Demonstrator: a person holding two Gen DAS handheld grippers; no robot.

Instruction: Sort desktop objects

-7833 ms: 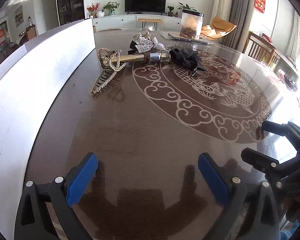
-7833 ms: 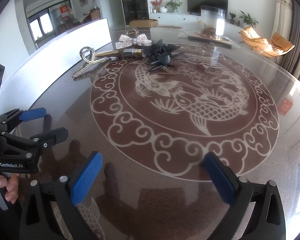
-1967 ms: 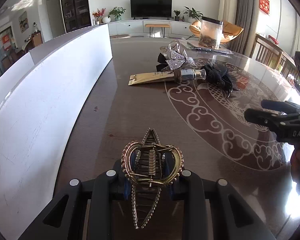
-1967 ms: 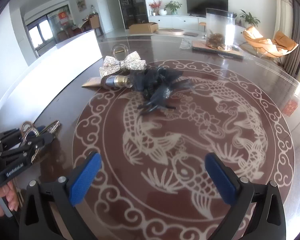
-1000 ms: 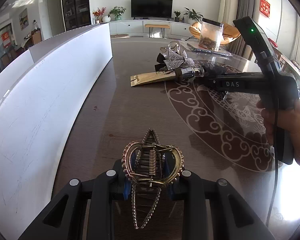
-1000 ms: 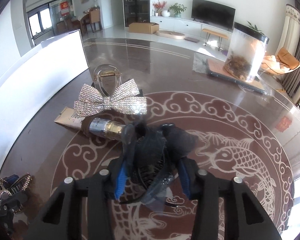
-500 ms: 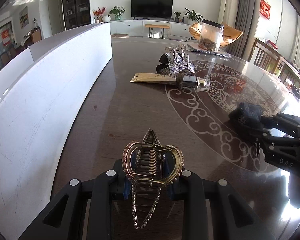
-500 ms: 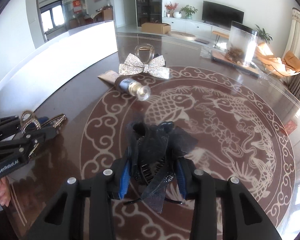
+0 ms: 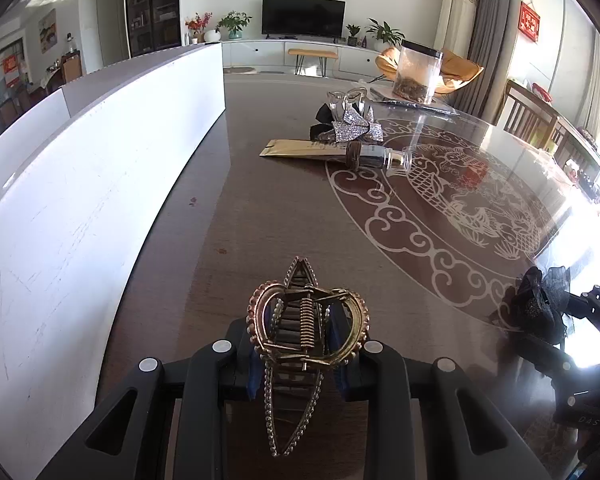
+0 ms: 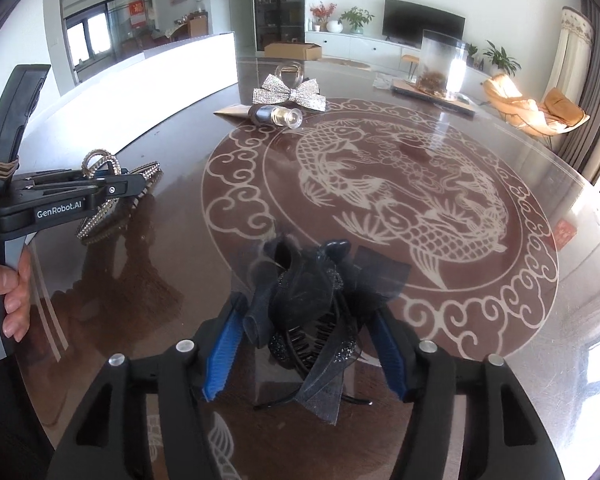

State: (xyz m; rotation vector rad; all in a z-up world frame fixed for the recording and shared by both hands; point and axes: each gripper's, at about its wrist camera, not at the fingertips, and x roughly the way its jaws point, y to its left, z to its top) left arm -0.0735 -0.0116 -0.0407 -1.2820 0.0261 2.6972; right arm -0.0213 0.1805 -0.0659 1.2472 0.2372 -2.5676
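My left gripper is shut on a gold rhinestone claw clip, held low over the dark table; the clip also shows in the right wrist view. My right gripper has its jaws partly apart around a black mesh bow hair clip, which rests on the table near the front edge and also shows in the left wrist view. A silver sequin bow clip and a gold tube with a clear cap lie farther back.
A long white panel stands along the table's left side. A clear jar on a flat tray stands at the far side. The table top has a fish-and-cloud pattern. Chairs stand at the right.
My right gripper brought the black bow clip back toward the front edge and lowered it, and its jaws have widened. The left gripper stays still with the gold clip.
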